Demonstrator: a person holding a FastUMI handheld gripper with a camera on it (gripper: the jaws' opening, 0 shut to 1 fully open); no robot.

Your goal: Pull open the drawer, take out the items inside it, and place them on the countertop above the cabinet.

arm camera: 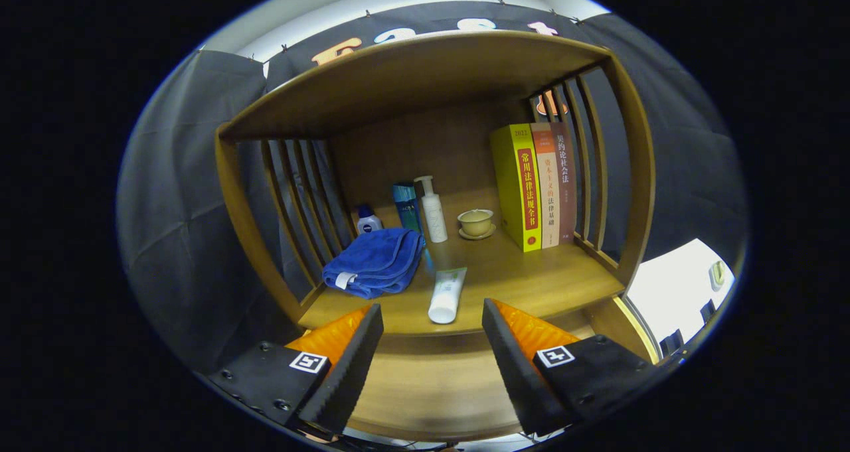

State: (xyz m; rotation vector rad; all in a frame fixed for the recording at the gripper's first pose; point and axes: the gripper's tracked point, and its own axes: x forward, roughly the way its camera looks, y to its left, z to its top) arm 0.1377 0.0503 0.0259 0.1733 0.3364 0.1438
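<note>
The tongs (pixel 431 346) are spread wide and hold nothing. Just ahead of them a white tube (pixel 446 296) lies flat on the wooden counter (pixel 531 283). A folded blue towel (pixel 375 263) sits left of the tube; the bottles behind look blurry.

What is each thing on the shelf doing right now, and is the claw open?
claw: open, holding nothing
white tube: lying flat, just ahead of the claw
blue towel: folded, lying flat
pump bottle: standing upright
teal bottle: standing upright
small blue bottle: standing behind the towel
cup: sitting on its saucer
three books: standing upright, closed
</note>
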